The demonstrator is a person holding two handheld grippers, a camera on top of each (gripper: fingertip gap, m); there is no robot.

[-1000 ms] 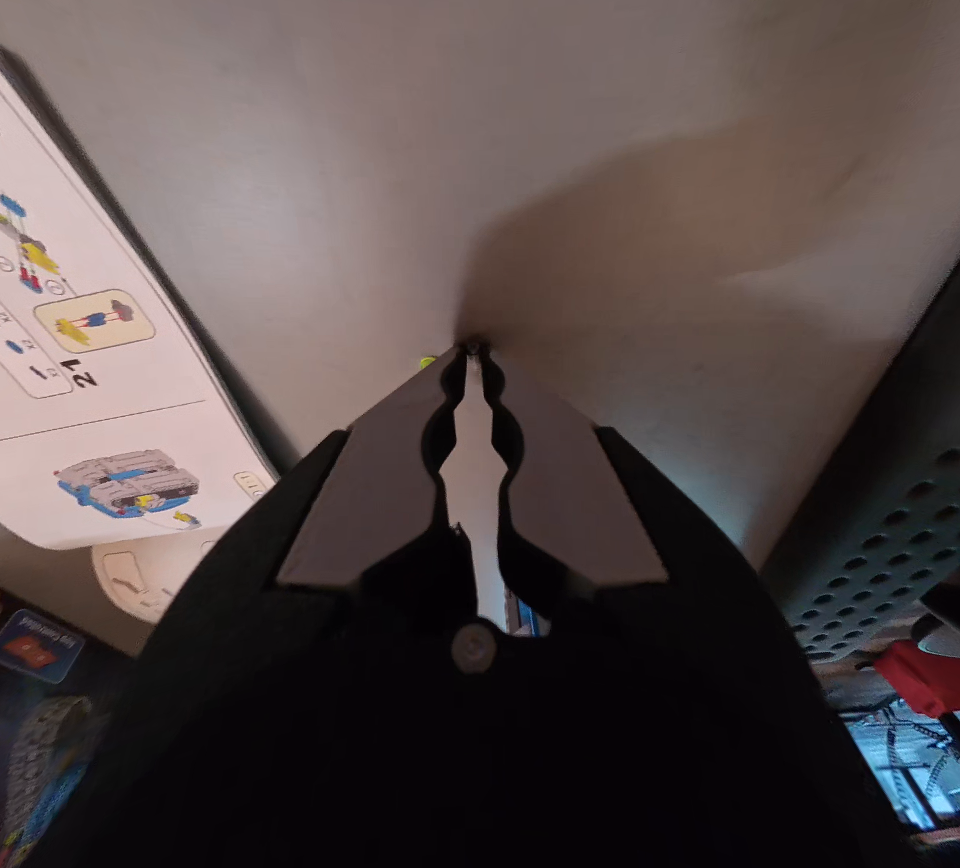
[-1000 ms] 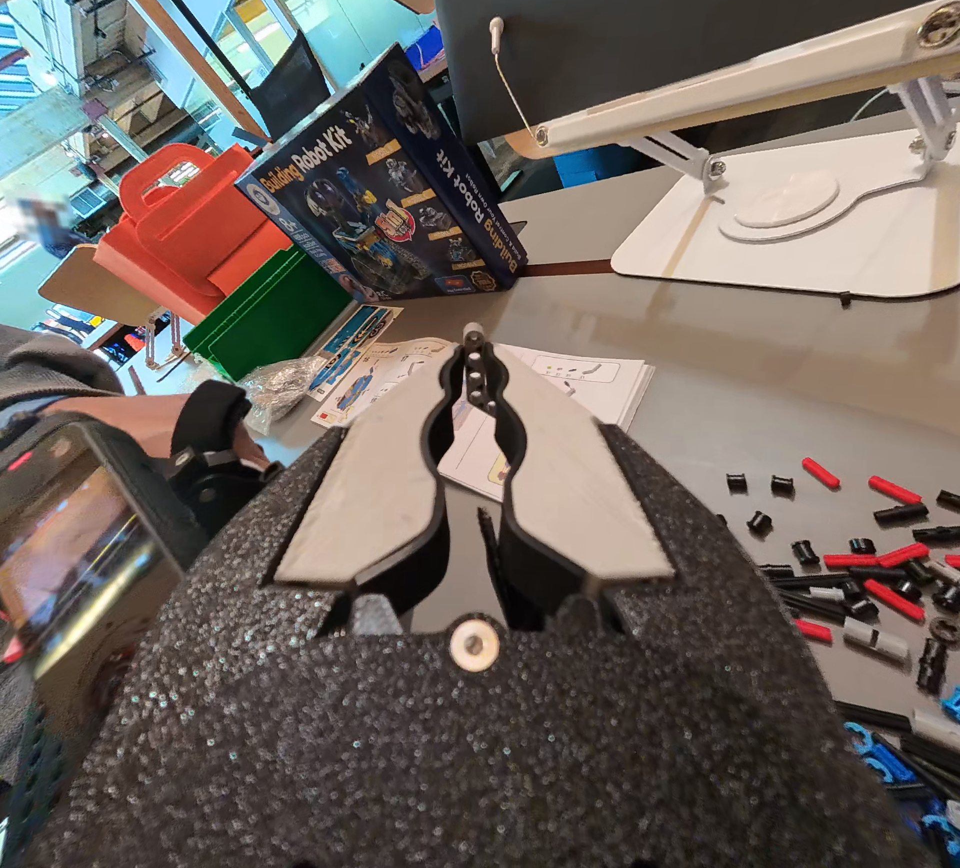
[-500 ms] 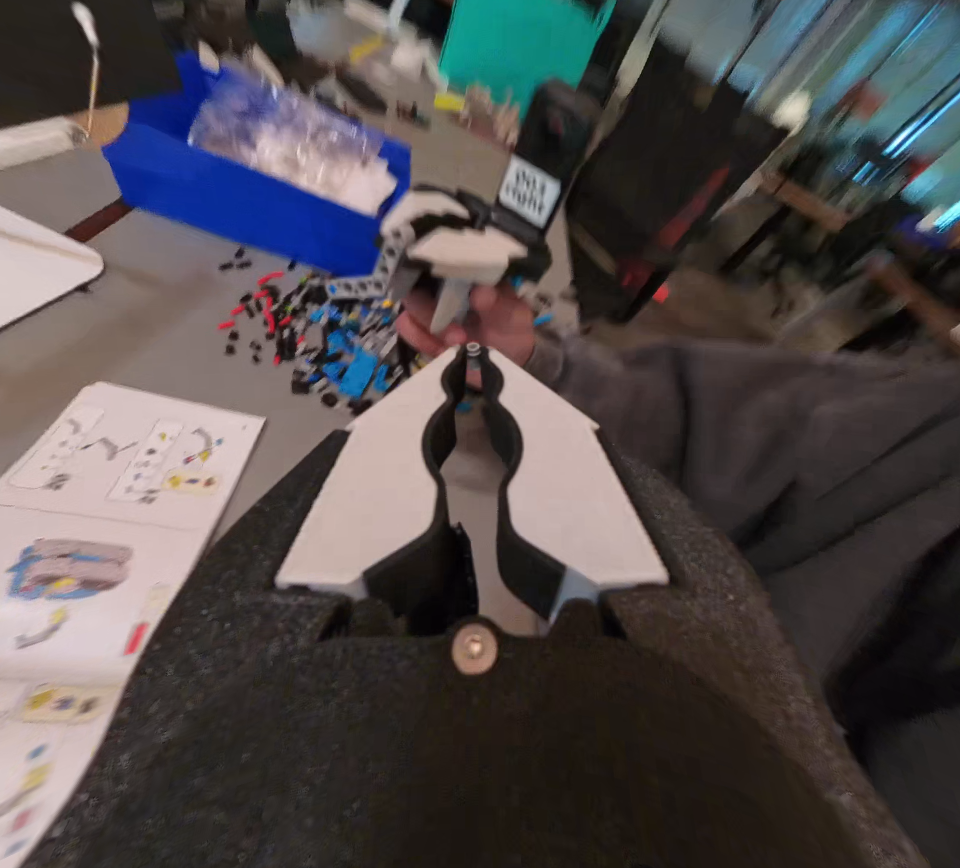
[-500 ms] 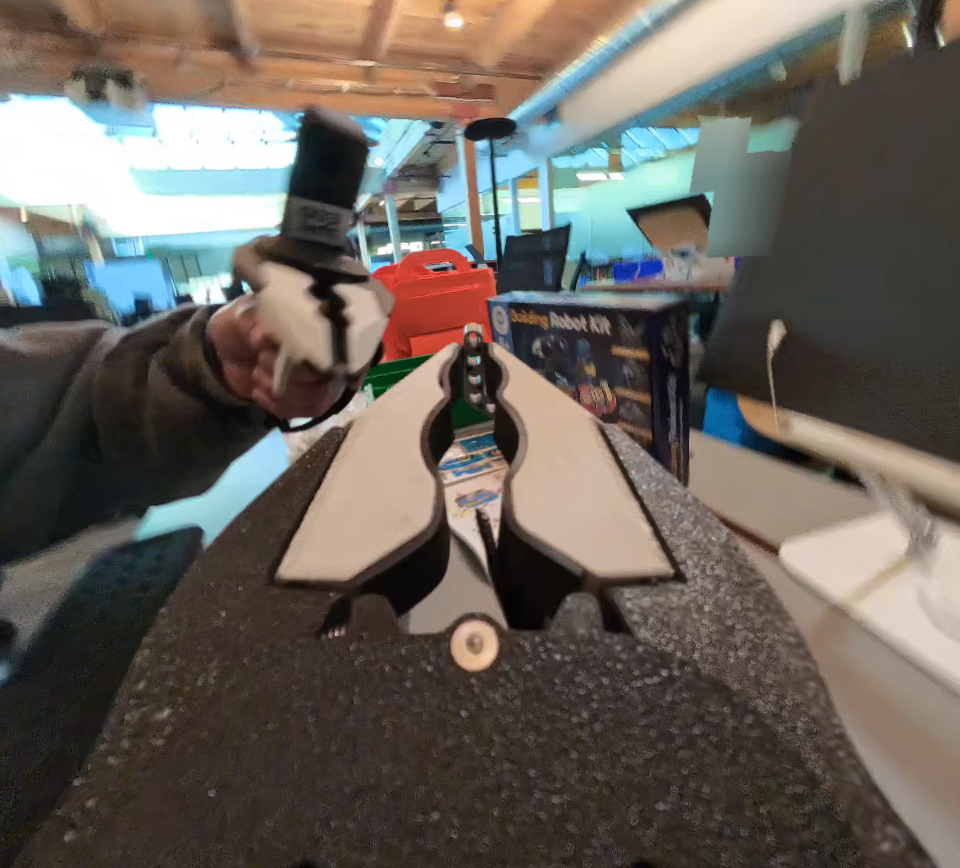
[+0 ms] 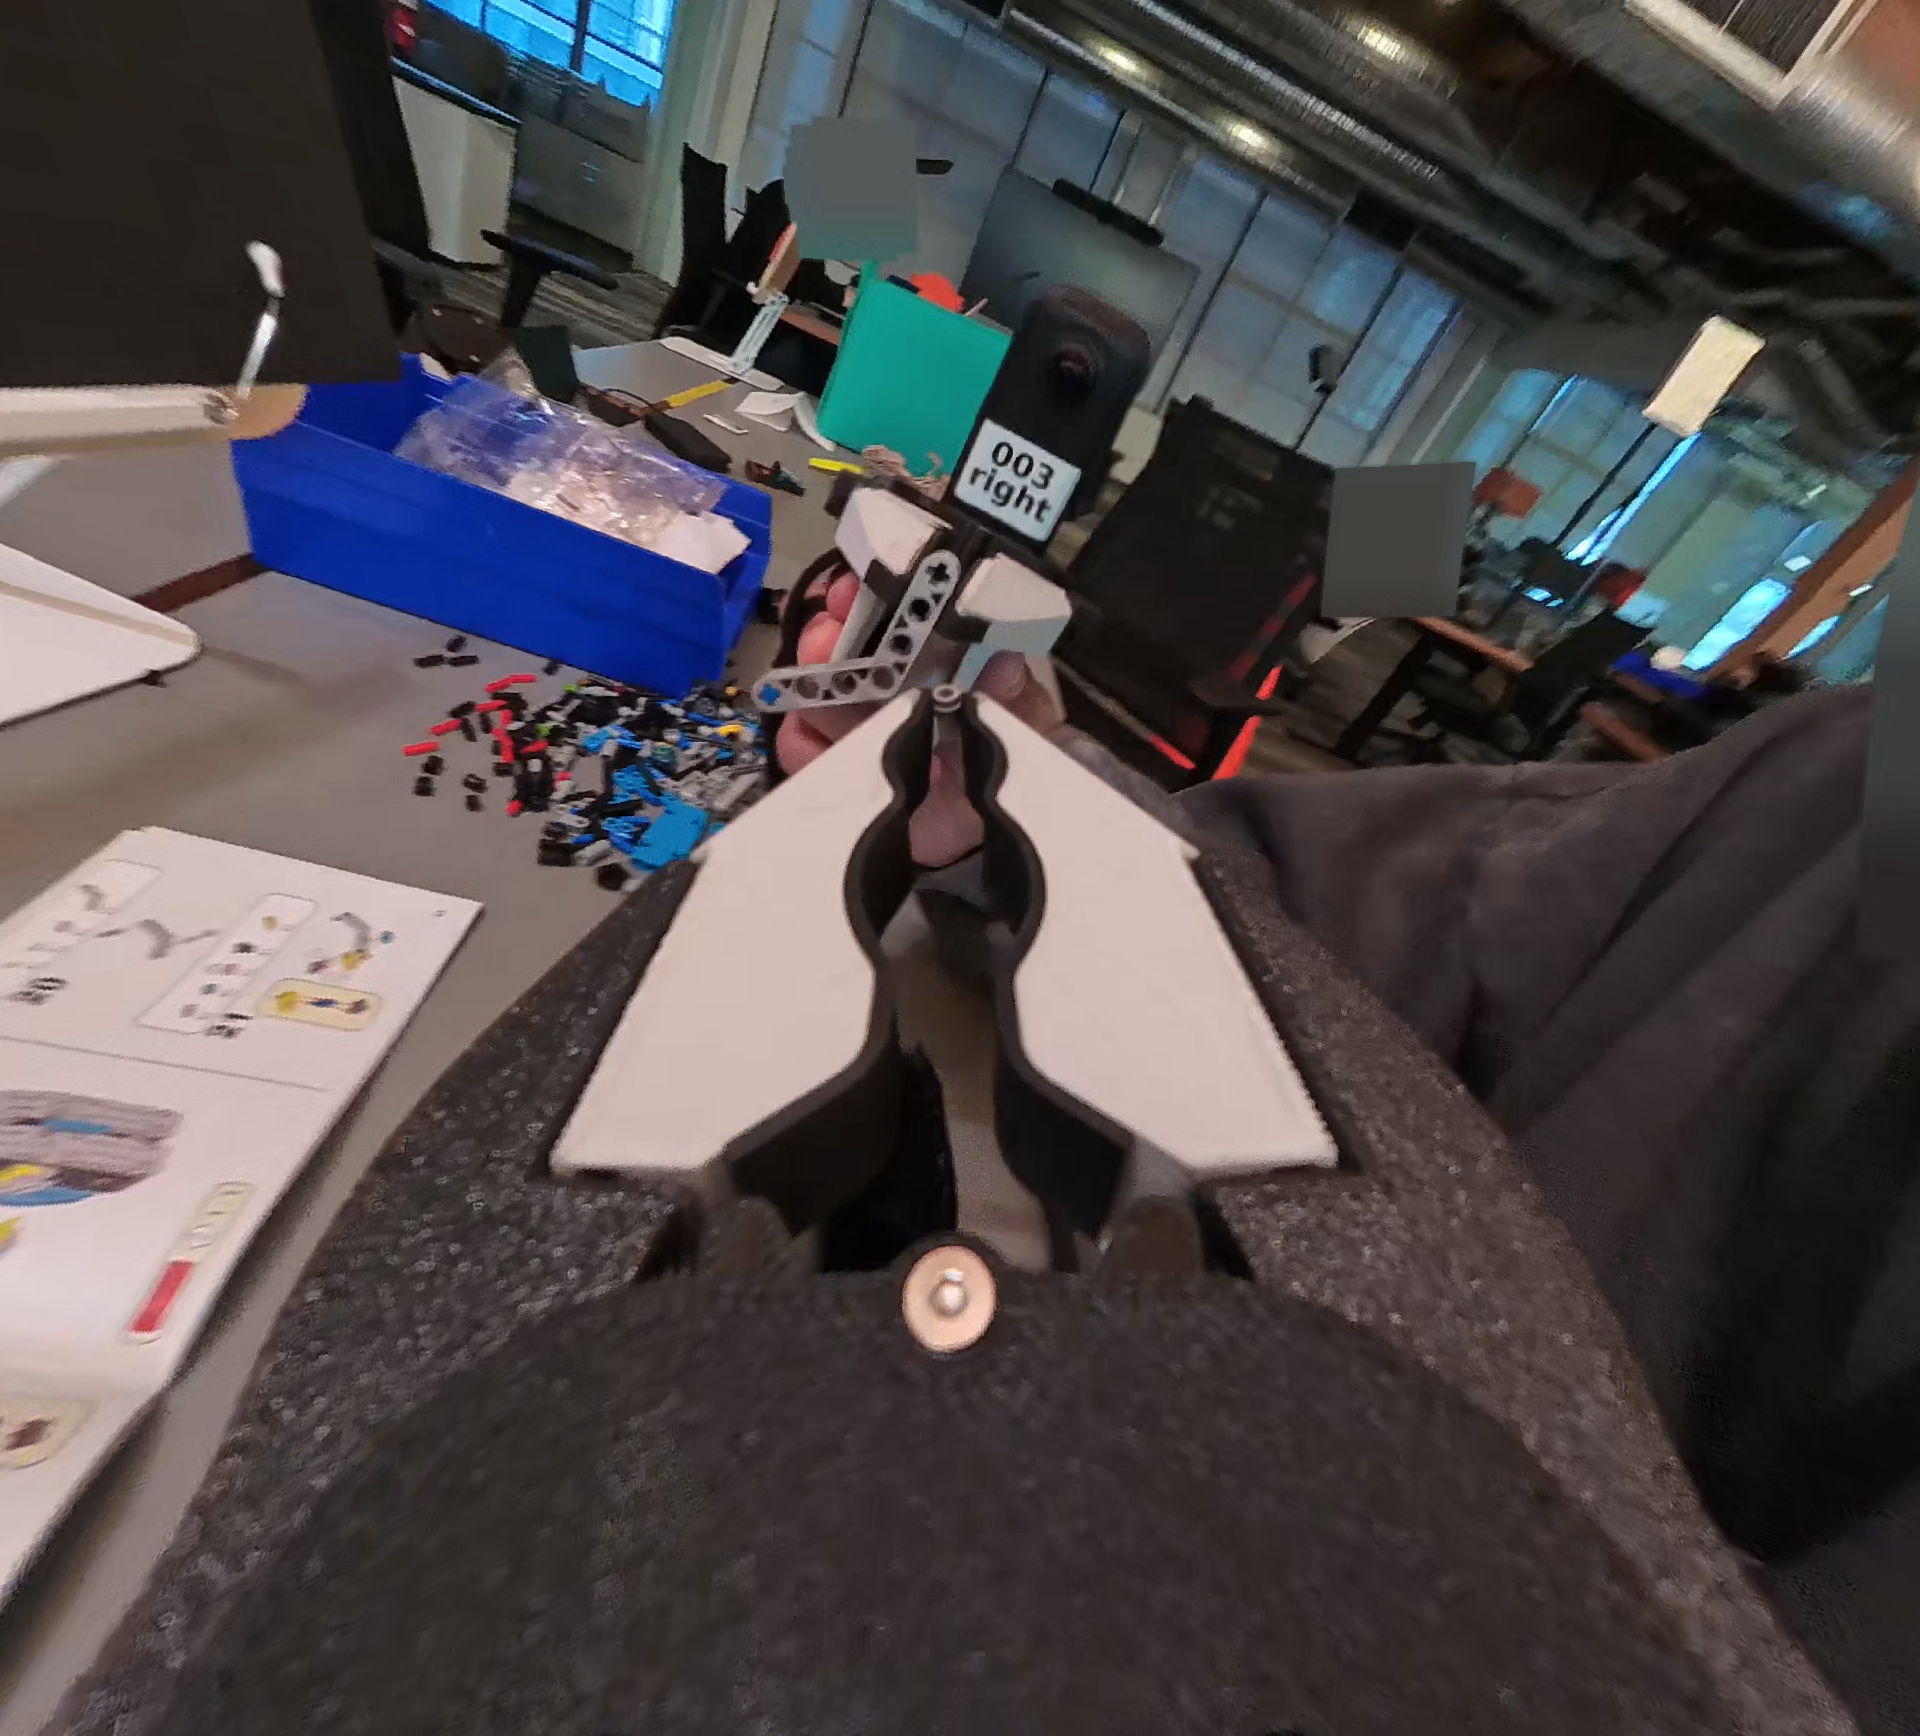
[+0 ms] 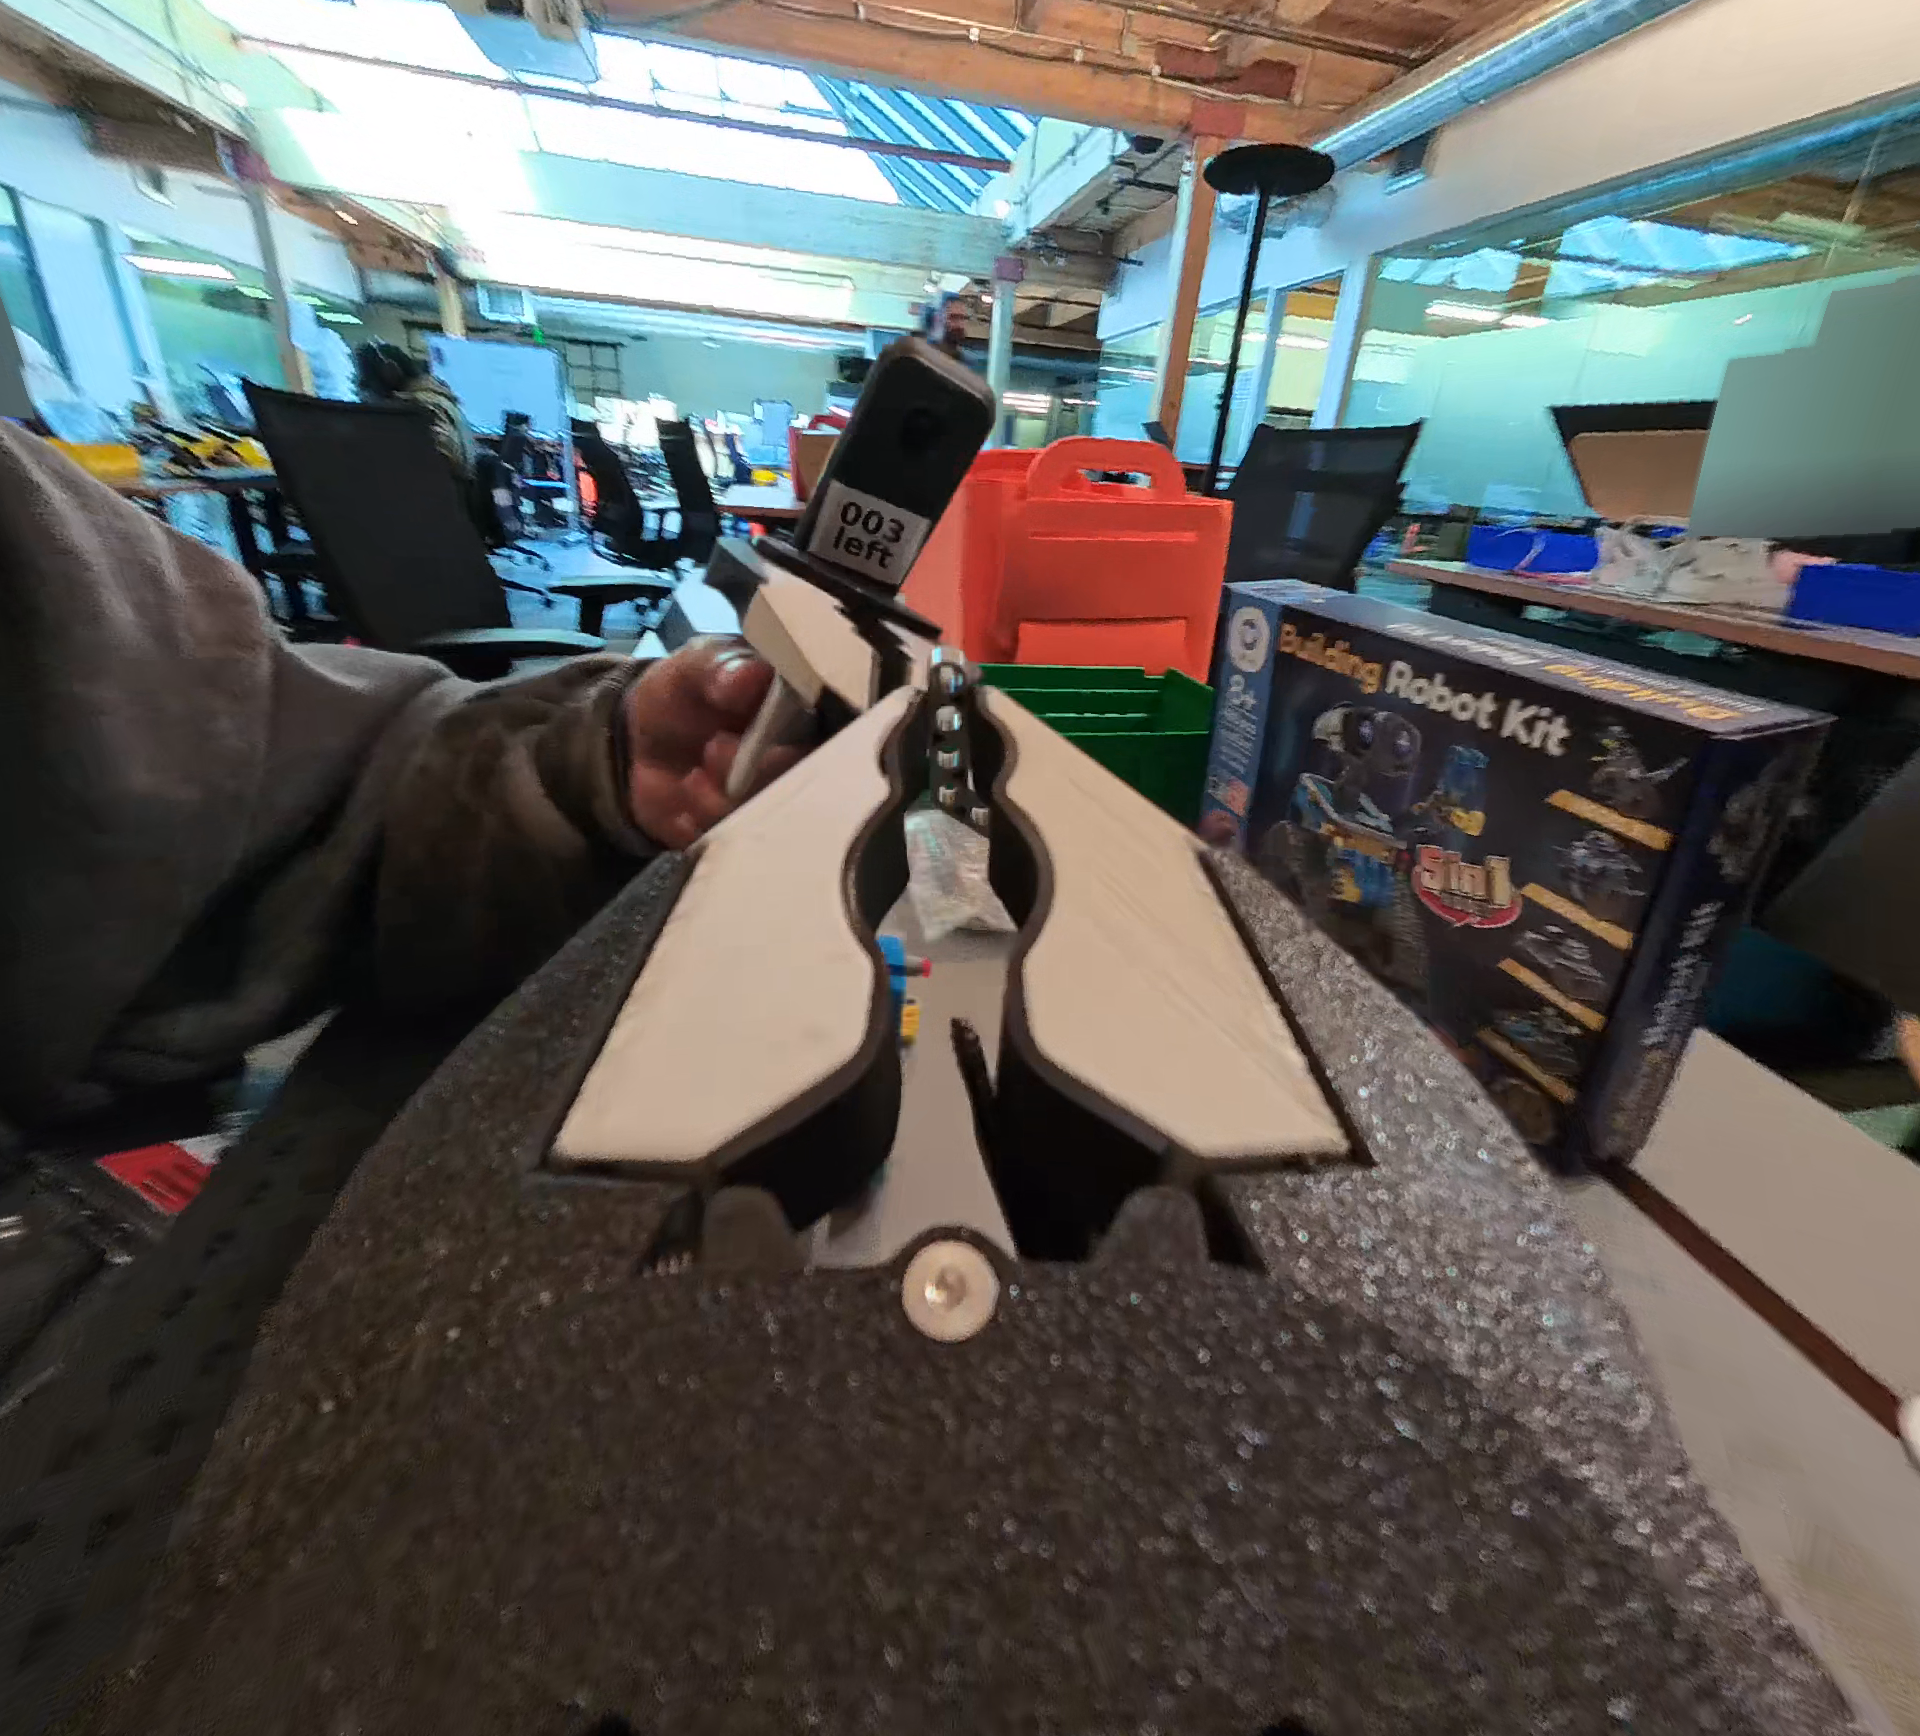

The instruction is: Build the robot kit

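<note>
The grey angled beam (image 5: pixel 891 637), a bent strip of stiff plastic pierced with holes and carrying a blue pin at its lower end, is judged light and rigid, best gripped across its flat faces; the right gripper (image 5: pixel 940 587) is clamped on its upper end, above the parts pile (image 5: pixel 603 772). The left gripper (image 5: pixel 945 699), just below the beam, pinches a small grey pin (image 5: pixel 945 697) at its tips. The blue bin (image 5: pixel 468 543) stands behind the pile, the instruction sheet (image 5: pixel 208 959) before it.

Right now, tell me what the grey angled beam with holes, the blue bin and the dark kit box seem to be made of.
Grey angled beam with holes: looks like moulded plastic, matte, with crisp round holes. Blue bin: probably rigid plastic, with smooth, evenly coloured walls. Dark kit box: apparently printed cardboard, slightly glossy, with folded edges.
</note>
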